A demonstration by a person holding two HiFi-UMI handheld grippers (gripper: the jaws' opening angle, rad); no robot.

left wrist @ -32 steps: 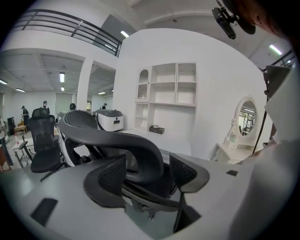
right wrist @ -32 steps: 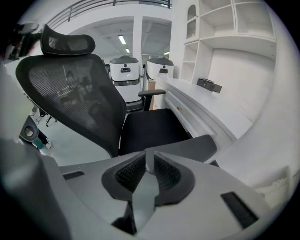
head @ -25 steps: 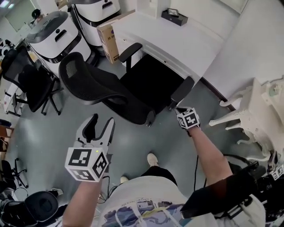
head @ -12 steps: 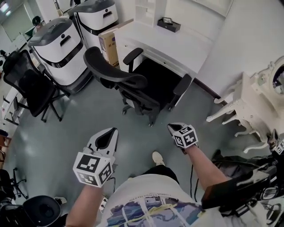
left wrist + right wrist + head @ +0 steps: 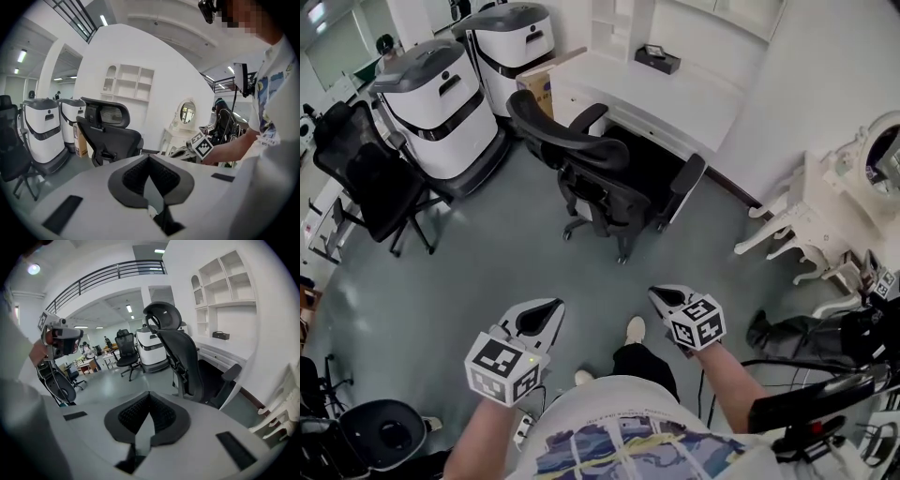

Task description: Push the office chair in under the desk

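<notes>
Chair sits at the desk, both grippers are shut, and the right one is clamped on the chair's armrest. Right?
No. The right gripper is shut on nothing, well apart from the chair; the right gripper view shows its jaws together, the chair beyond them. The chair is at the desk and the left gripper is shut too.

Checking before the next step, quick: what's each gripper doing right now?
Left grey two-jaw gripper: shut, empty.
Right grey two-jaw gripper: shut, empty.

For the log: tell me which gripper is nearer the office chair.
Right. The right gripper hovers just short of the office chair; the left gripper is farther back and leftward. Neither touches it.
</notes>
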